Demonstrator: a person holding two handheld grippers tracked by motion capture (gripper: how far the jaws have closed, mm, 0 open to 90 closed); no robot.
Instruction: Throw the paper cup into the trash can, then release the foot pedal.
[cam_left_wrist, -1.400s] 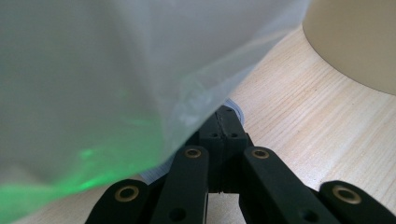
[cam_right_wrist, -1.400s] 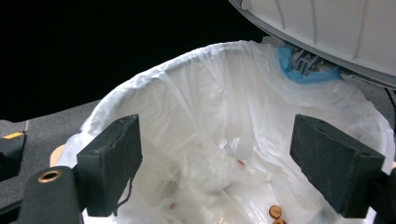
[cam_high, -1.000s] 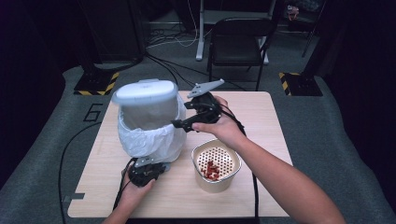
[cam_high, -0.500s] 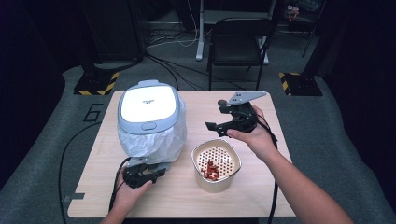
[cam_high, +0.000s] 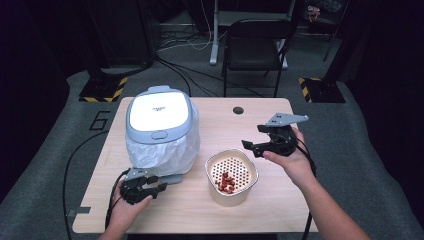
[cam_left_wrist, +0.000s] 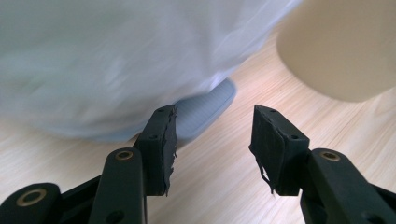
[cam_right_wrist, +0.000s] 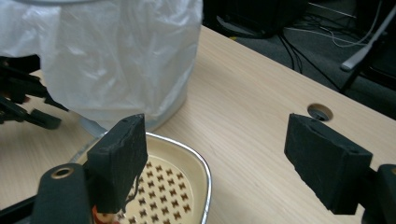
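On the left half of the wooden table (cam_high: 260, 125) a white bin (cam_high: 160, 131) is seen with its lid (cam_high: 158, 110) closed and a thin plastic bag (cam_high: 165, 150) hanging down around its sides. A grey foot pedal (cam_left_wrist: 203, 109) sticks out from under the bag at the front edge of the bin, flat on the tabletop.

Just in front of the bin, near the table's front edge, the left gripper (cam_high: 150, 189) is held low in the person's left hand (cam_high: 125, 207). Its jaws are spread apart with nothing between them, and in the left gripper view the pedal is seen just beyond the left gripper (cam_left_wrist: 212, 140), close to one jaw; whether that jaw touches it cannot be told.

Beside the bin, to its right, a cream bowl (cam_high: 232, 177) with a perforated bottom is set on the table, and a small heap of red pieces (cam_high: 226, 182) lies inside it. In the right gripper view the bowl's (cam_right_wrist: 187, 172) rim is seen just below one jaw.

Further right, the right gripper (cam_high: 260, 145) is held above the tabletop in the right hand (cam_high: 292, 160), with a grey three-cornered plate (cam_high: 285, 119) on top. Its jaws are opened wide and empty, as is shown in the right gripper view (cam_right_wrist: 215, 158).

A round hole (cam_high: 238, 110) is cut in the table near its far edge. Behind the table a black chair (cam_high: 257, 45) is placed on the grey floor, with cables (cam_high: 175, 70) trailing nearby.
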